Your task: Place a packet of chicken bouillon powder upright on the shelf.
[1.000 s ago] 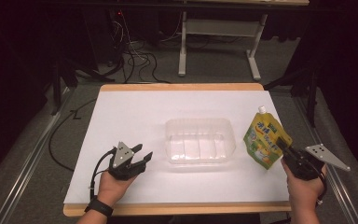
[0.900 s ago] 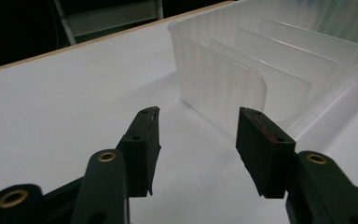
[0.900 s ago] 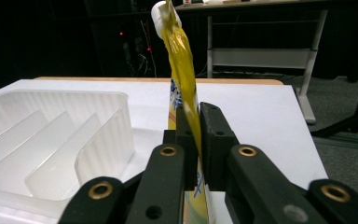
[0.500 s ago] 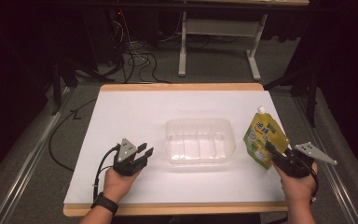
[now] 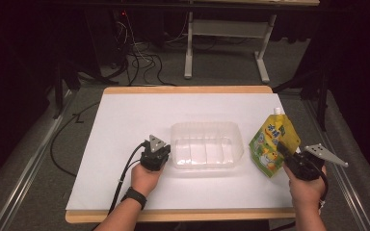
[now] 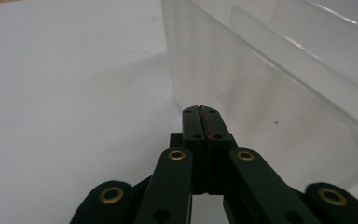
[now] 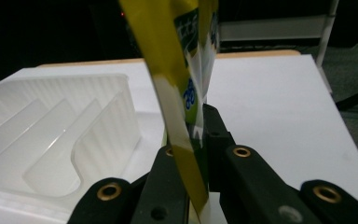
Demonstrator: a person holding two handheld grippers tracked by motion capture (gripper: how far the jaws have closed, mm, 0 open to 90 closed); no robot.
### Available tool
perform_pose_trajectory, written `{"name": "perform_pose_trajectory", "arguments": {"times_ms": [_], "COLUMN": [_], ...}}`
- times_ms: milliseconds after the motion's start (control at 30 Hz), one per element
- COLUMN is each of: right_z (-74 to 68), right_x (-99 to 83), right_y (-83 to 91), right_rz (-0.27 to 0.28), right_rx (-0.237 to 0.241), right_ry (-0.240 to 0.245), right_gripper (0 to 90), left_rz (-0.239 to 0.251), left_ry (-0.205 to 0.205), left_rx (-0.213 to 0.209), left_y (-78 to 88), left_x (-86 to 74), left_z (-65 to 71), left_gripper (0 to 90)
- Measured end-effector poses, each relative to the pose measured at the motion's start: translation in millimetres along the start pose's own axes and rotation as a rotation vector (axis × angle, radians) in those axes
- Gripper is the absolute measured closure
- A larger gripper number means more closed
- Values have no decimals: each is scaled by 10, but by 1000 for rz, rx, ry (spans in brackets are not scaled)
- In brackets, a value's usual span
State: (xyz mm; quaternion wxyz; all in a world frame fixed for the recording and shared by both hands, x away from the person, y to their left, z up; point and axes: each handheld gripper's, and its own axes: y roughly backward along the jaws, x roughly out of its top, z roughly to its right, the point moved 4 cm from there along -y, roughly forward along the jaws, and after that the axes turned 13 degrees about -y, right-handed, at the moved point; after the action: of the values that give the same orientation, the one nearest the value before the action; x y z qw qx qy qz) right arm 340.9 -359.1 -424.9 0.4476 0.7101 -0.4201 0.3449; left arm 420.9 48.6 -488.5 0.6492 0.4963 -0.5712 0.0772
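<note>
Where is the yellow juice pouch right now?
In the high view the yellow pouch stands near the table's right edge, just right of the clear plastic tray, pinched at its lower edge by the right tool.

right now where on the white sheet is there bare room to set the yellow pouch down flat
The widest free patch is the far strip of the white sheet, between the clear tray and the table's far edge. The left part, beyond the left gripper, is bare too. It is crowded at the right, where the right gripper holds the yellow pouch close to the tray.
</note>
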Motion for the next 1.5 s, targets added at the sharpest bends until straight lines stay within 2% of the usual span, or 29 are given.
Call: {"name": "perform_pose_trajectory", "arguments": {"times_ms": [200, 367, 600, 767, 800, 967, 1033, 1100, 1300, 1400, 1500], "right_z": [-74, -147, -279, -404, -429, -641, -725, -810, -1024, -1113, -1170], "right_x": [78, 214, 388, 524, 543, 605, 606, 602, 570, 546, 514], "right_y": [107, 229, 367, 396, 391, 309, 263, 219, 53, -39, -123], "right_rz": [50, 111, 160, 190, 194, 197, 194, 190, 172, 165, 154], "right_rx": [-2, -13, 10, 37, 43, 73, 82, 94, 110, 111, 108], "right_ry": [12, 27, 46, 35, 35, 36, 34, 39, 40, 48, 53], "right_gripper": [900, 900, 900, 900, 900, 900, 900, 900, 900, 900, 900], "left_rz": [2, 10, 18, 25, 20, 36, 48, 71, 109, 104, 104], "left_ry": [1, -4, -9, -22, -48, -80, -80, -57, -2, -23, -27], "left_rx": [-6, -19, -35, -35, -26, -7, -1, 0, -21, -17, -19], "left_y": [-37, -68, -122, -45, 19, 317, 397, 454, 479, 465, 460], "left_x": [39, 73, 130, 124, 108, 18, -39, -80, -84, -109, -116], "left_z": [61, 142, 236, 188, 140, -57, -93, -124, -164, -156, -153], "left_gripper": [900, 900, 900, 859, 855, 799, 795, 798, 766, 746, 728]}}
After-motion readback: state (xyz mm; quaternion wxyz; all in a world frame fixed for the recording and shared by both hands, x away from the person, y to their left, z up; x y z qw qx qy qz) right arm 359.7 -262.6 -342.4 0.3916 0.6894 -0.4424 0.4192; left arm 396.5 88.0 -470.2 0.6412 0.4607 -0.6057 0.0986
